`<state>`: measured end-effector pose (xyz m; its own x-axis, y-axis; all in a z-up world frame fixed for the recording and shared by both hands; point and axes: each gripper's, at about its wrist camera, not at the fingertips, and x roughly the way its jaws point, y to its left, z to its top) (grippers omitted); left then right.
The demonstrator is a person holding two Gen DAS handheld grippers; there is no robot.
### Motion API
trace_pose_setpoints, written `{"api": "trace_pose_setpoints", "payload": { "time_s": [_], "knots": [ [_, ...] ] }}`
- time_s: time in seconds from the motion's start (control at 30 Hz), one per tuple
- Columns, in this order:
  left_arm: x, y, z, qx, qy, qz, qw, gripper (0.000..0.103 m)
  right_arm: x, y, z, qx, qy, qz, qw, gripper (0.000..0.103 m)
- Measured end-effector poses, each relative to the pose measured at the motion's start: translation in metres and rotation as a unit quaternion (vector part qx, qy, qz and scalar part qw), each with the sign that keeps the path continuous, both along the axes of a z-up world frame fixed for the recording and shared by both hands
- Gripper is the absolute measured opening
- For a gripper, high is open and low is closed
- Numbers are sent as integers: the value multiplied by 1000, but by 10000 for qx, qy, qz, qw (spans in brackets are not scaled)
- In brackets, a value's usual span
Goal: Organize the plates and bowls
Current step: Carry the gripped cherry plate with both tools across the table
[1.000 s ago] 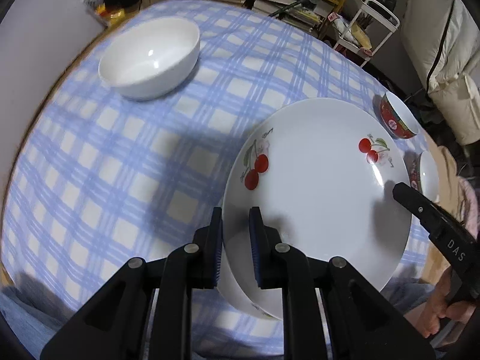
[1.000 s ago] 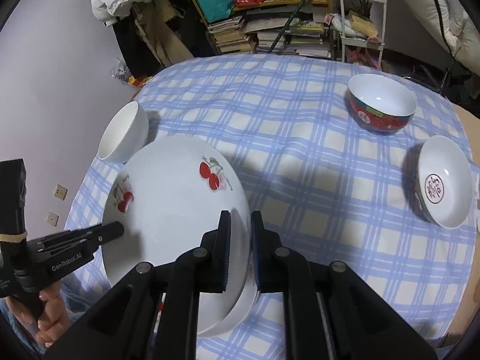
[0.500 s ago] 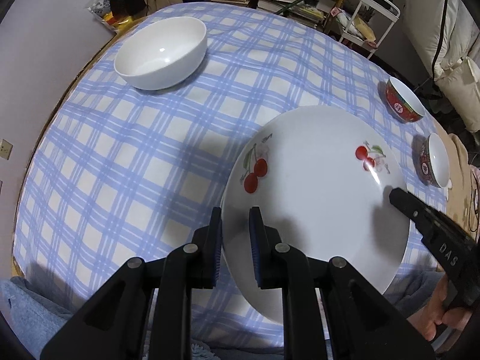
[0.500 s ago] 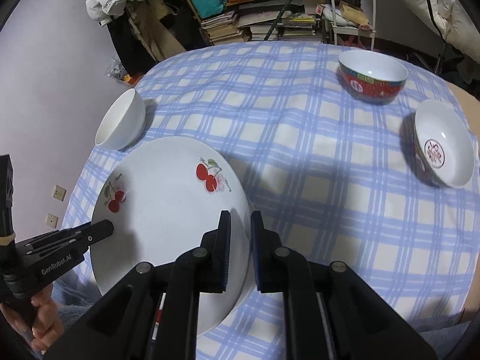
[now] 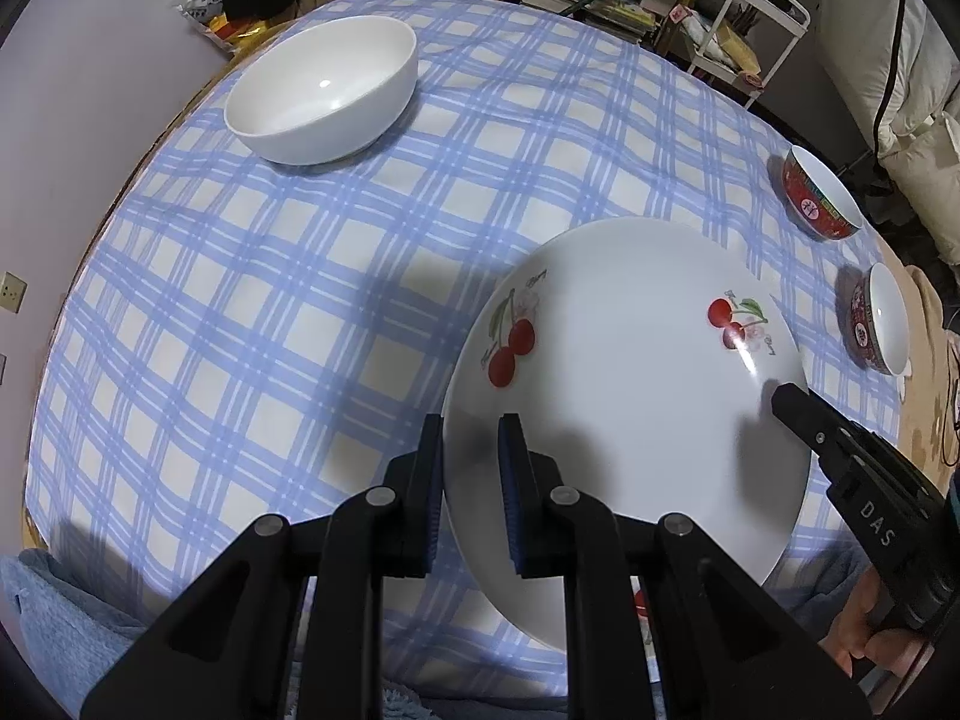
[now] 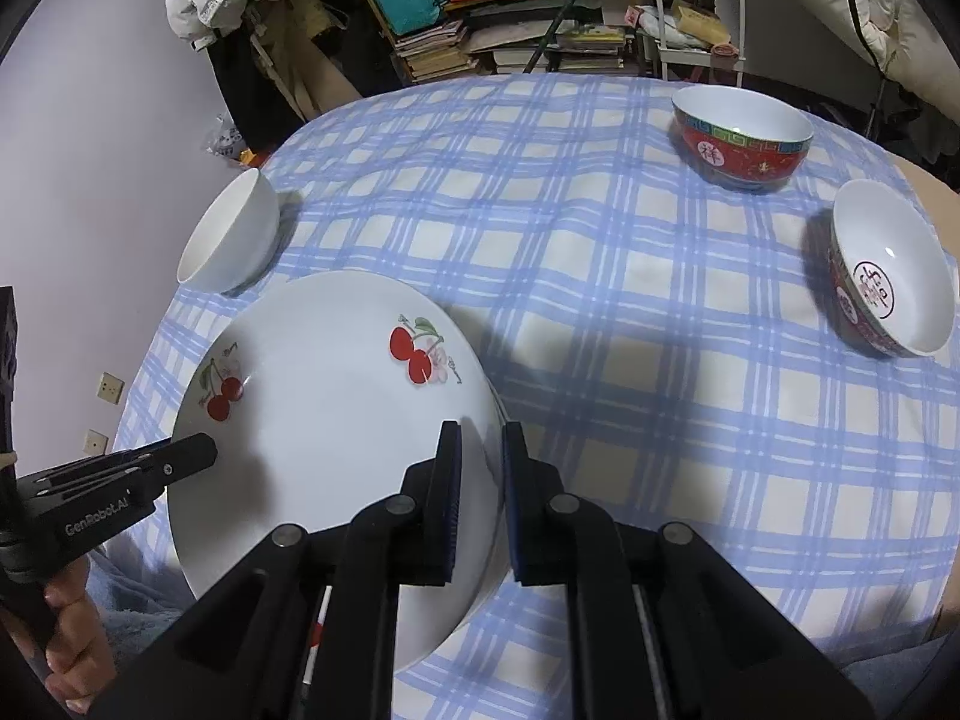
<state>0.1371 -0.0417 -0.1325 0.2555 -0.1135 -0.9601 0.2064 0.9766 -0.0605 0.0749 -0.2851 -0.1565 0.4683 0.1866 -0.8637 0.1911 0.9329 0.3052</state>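
Note:
A large white plate with cherry prints (image 5: 630, 396) is held in the air above the near edge of the table. My left gripper (image 5: 471, 462) is shut on its left rim. My right gripper (image 6: 478, 468) is shut on its right rim; the plate also shows in the right wrist view (image 6: 312, 420). A second cherry plate (image 5: 642, 606) peeks out below it at the table's edge. A plain white bowl (image 5: 324, 96) stands at the far left. A red patterned bowl (image 6: 741, 138) stands at the far right and a second red bowl (image 6: 888, 276) at the right edge.
The round table carries a blue checked cloth (image 6: 600, 312). Behind it are shelves with books (image 6: 510, 42) and a white wire trolley (image 5: 750, 36). A wall with sockets (image 6: 108, 387) is on the left. Bedding (image 5: 900, 60) lies at the far right.
Both grippers have lifted the cherry plate higher off the plate below it and carried it slightly forward over the table. The bowls have not moved.

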Motion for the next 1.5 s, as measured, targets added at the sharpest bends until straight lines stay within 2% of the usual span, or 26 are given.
{"api": "trace_pose_setpoints", "payload": {
  "time_s": [0.3, 1.13, 1.33, 1.5],
  "knots": [
    [5, 2, -15, 124, 174, 178, 9996, 16, 8, 4, -7, -145, 88, 108, 9998, 15],
    [10, -5, -37, 382, 480, 130, 9980, 19, 13, 13, -15, -539, 139, 289, 9980, 15],
    [13, -12, -49, 599, 590, 138, 9964, 18, 14, 20, -20, -882, 207, 402, 9951, 14],
    [11, -17, -50, 715, 540, 49, 9960, 18, 14, 20, -22, -840, 213, 368, 9956, 14]
  ]
}}
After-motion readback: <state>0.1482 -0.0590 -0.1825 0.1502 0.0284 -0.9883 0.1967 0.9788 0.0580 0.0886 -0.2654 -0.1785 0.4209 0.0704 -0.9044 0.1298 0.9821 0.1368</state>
